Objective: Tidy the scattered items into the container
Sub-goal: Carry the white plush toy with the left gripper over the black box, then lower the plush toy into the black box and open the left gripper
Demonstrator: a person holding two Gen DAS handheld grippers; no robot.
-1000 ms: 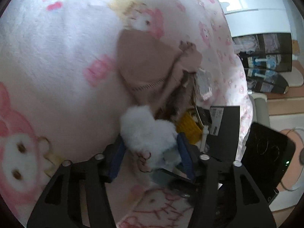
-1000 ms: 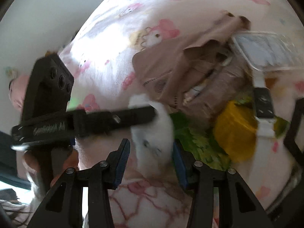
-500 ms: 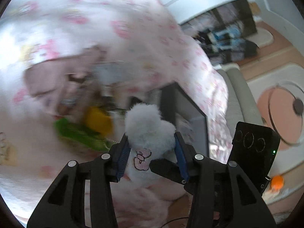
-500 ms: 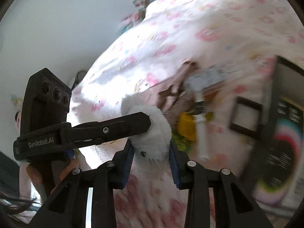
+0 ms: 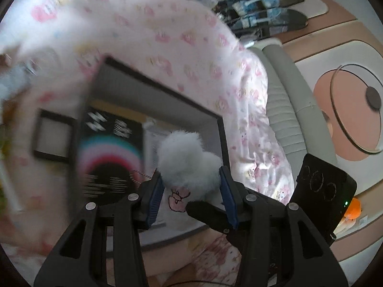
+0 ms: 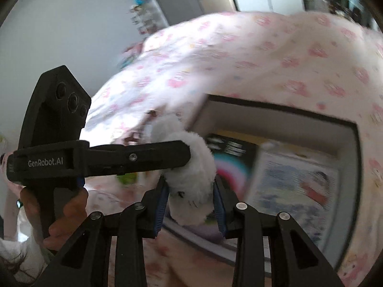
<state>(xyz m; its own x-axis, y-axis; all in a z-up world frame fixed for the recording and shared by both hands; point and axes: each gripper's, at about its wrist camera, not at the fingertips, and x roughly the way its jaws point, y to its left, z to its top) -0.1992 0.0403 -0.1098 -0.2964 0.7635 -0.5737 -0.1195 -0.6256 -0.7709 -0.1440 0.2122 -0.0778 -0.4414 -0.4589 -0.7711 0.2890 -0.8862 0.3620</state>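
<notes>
A fluffy white plush toy with a pink bow is pinched from two sides. My left gripper is shut on it; my right gripper is shut on the same toy. The toy hangs in the air over the near rim of a grey open box that lies on the pink patterned bedspread. The box holds a black rainbow-printed book and a printed sheet. The left gripper's body crosses the right wrist view.
A small black frame lies left of the box. Other scattered items blur at the far left edge. The bed's edge drops to a grey padded side and a floor with a round glass table.
Both grippers have carried the plush toy away from the pile of clothes and small items, sweeping right until it hangs over the grey box. Both stay shut on it.
</notes>
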